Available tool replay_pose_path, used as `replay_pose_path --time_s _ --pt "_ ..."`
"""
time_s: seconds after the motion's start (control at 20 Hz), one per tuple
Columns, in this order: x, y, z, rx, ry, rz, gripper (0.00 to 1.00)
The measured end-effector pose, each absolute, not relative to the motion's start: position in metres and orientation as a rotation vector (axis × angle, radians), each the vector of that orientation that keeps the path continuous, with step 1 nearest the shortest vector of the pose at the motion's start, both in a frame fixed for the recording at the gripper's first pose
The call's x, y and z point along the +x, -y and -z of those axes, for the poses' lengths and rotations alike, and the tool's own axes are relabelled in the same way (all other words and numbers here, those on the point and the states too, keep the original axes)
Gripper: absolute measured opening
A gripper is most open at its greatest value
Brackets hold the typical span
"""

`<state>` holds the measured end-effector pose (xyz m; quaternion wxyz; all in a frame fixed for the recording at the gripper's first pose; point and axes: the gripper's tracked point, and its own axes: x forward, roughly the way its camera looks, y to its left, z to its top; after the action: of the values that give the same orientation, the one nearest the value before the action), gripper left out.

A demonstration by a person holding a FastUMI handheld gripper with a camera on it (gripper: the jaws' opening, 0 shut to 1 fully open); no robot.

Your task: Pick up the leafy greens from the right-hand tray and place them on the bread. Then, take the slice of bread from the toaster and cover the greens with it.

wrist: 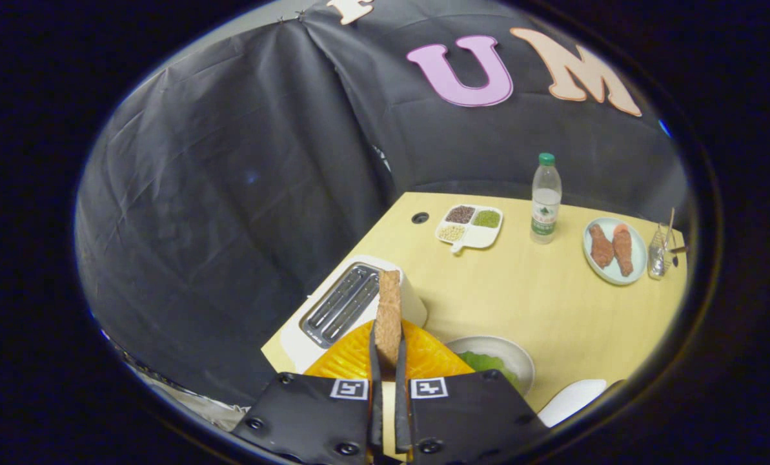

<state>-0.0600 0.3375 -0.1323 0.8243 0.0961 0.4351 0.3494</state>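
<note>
The gripper (388, 352) is held high above the near corner of the table (552, 303), tilted down toward it, its two black fingers (376, 361) drawn close and pinching the slice of bread (389, 316) edge-on between them. Both fingers press on the lower part of the slice.

The slice stands upright in the grip, long axis running straight ahead along the fingers, its free end pointing away toward the toaster (352, 303). Thin edge faces the camera (brown, grainy crust visible).

The table is pale yellow wood with a small round hole (420, 217) near its far-left corner. Black cloth walls the booth on all sides.

The white toaster lies just beyond the fingers, slots open. An orange ribbed plate (352, 355) sits directly under the fingers. A white bowl with leafy greens (485, 360) is just right of it. A light plate (639, 255) with two brownish pieces sits at the far right, a small glass holder (659, 252) beside it. A divided dish (470, 226) of grains and a water bottle (545, 200) stand at the far side.
</note>
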Motion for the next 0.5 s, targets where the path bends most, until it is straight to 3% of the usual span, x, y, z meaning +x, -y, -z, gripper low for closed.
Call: replay_pose_path --time_s 0.5 --pt "-0.080 -0.296 0.200 0.281 -1.017 -0.642 0.10"
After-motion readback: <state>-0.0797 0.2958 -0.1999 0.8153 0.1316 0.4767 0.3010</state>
